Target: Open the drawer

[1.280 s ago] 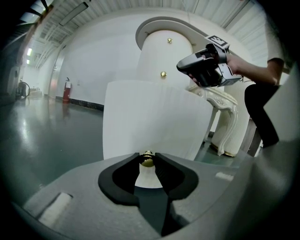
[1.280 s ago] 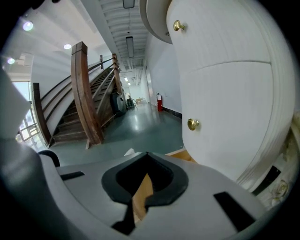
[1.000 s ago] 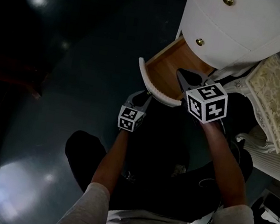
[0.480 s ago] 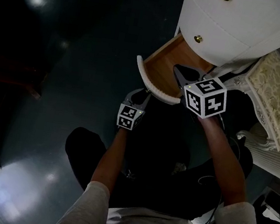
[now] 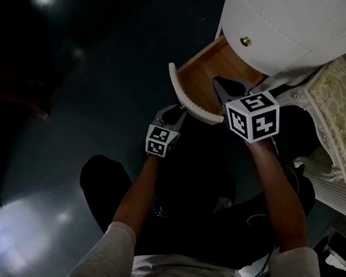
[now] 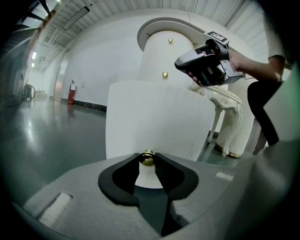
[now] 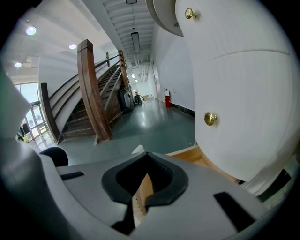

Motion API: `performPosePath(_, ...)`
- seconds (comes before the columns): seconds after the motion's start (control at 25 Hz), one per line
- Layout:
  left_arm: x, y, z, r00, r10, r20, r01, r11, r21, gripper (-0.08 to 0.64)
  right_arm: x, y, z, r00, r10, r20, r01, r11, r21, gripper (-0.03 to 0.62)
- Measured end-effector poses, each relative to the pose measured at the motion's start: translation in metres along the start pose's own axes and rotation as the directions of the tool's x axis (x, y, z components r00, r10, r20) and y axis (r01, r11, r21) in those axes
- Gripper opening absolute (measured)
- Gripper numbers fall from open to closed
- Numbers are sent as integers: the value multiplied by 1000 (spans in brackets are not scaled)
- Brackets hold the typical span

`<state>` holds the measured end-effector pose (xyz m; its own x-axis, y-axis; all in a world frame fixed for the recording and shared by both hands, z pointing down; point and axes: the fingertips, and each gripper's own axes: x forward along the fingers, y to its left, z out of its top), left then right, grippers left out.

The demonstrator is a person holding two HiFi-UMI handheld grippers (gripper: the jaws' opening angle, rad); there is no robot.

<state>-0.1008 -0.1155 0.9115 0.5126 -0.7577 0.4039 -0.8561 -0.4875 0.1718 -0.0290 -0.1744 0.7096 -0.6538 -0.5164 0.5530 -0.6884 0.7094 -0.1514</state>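
The drawer [image 5: 200,73] is sticking out from the bottom of the white cabinet [image 5: 290,29], and its wooden inside is showing. The left gripper [image 5: 176,110] is sitting at the near side of the drawer's curved white front. Its jaws are squeezing the little gold knob [image 6: 147,160] there. The right gripper [image 5: 221,88] is hanging over the right part of the open drawer. Its jaws are pressing together and holding nothing.

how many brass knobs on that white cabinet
3. The top knob and the middle knob sit on closed fronts of the white cabinet. The bottom knob, on the pulled-out drawer, is held by the left gripper. No others show.
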Motion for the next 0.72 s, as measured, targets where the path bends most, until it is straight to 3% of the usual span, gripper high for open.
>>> performPosePath(0.24, -2, -2, -3, 1000, 10, -14, -10, 1000, 1, 106, -4, 0, -1, 1000, 8, 3, -8, 1000, 14, 15)
performPosePath(0.44, -3, 0, -5, 998, 11, -64, -7, 998, 70, 107, -6, 1, 3, 1000, 11, 14, -11, 1000, 16, 15)
performPosePath(0.72, -2, 1, -5, 999, 14, -33, -12, 998, 60, 107, -6, -5, 5, 1000, 4, 25, -6, 999, 45, 15)
